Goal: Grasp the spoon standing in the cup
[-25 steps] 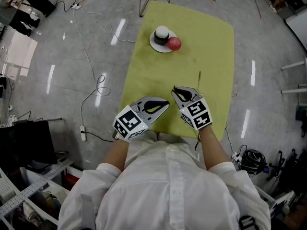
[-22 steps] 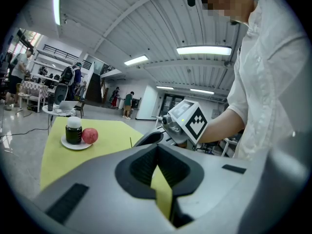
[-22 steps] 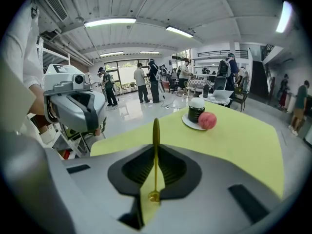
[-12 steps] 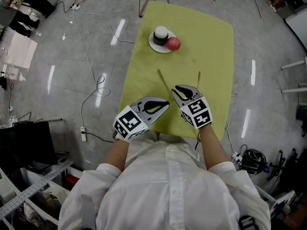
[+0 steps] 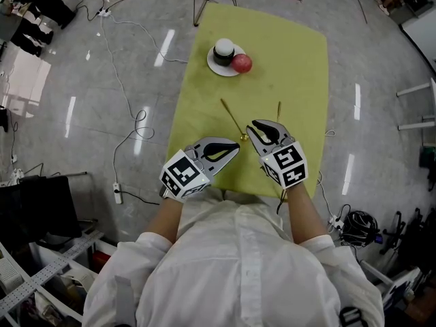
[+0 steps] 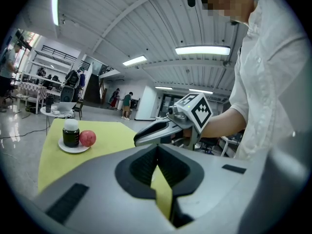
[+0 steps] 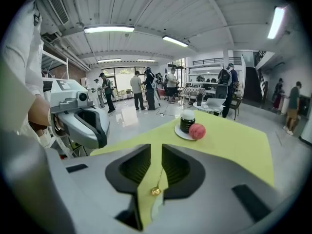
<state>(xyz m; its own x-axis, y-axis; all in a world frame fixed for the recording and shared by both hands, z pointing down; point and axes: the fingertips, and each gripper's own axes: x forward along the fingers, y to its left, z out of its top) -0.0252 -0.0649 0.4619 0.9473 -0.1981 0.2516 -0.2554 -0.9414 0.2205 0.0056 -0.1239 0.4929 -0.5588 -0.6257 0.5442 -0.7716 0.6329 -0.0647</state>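
Note:
A thin gold spoon (image 5: 232,120) lies flat on the yellow-green mat (image 5: 293,67), its bowl end pointing toward me. My right gripper (image 5: 254,125) hovers just behind that bowl with its jaws parted. In the right gripper view the spoon (image 7: 155,191) shows through the gap of the right gripper (image 7: 155,156), and the pads do not touch it. The left gripper (image 5: 236,146) (image 6: 156,152) hangs beside it on the left, tips together and empty. A dark cup with a white top (image 5: 224,49) (image 7: 187,122) stands on a white saucer (image 5: 216,65) at the mat's far end.
A red ball (image 5: 241,63) (image 7: 197,131) rests on the saucer against the cup. A second thin stick (image 5: 278,110) lies on the mat right of the spoon. Cables (image 5: 133,125) trail over the grey floor at the left; people stand far off.
The spoon, unseen on the mat one second ago, now lies on it in front of the right gripper, whose jaws have parted. Both grippers have stayed roughly in place.

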